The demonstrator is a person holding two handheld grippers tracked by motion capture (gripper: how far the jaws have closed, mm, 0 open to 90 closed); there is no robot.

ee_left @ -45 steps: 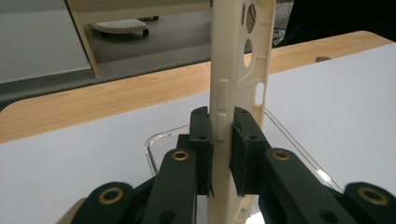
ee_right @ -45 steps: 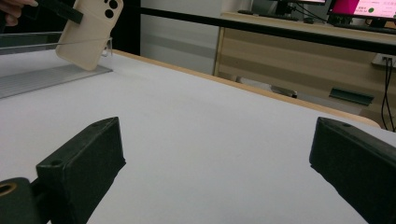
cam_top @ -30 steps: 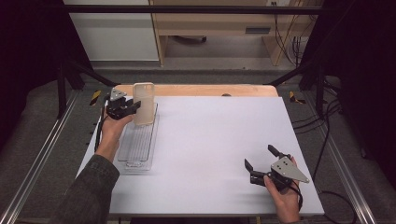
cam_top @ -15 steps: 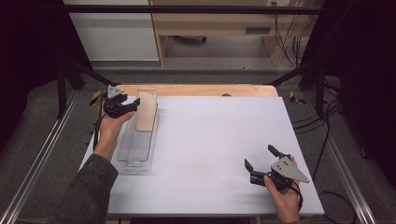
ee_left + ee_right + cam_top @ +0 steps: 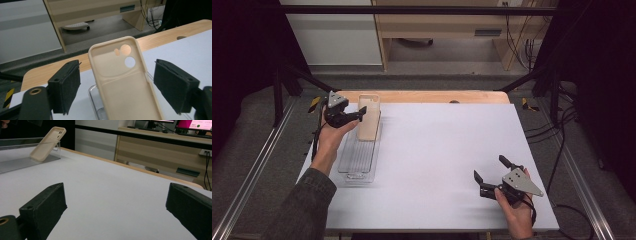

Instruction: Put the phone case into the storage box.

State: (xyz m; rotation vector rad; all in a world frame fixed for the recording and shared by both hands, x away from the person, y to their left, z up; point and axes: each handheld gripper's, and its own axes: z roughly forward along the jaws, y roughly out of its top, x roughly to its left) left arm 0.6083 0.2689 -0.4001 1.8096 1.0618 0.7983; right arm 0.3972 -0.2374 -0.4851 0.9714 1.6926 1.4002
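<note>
Beige phone case (image 5: 368, 117) propped at a tilt in the far end of a clear plastic tray (image 5: 357, 160), top edge leaning on the tray's far wall, bottom edge down on the tray floor. Hollow inside of the case, camera cut-outs near the top, facing the left gripper view (image 5: 126, 82). Tray near the left edge of the white table (image 5: 437, 150), long side running away from the person.

Left gripper (image 5: 354, 115) held at the far left of the table, just beside the case — fingers (image 5: 65, 86) spread wide, one on each side of the case, not touching it, nothing grasped. Left hand (image 5: 332, 135) wrapped around the gripper body, dark sleeve (image 5: 304, 207) coming in from the bottom.

Right gripper (image 5: 492, 170) low over the near right part of the table, well apart from the tray — fingers (image 5: 43, 207) also released and wide apart, bare tabletop between them. Case and tray far off at upper left of the right gripper view (image 5: 47, 143). Wooden strip (image 5: 427, 96) along the table's far edge.
</note>
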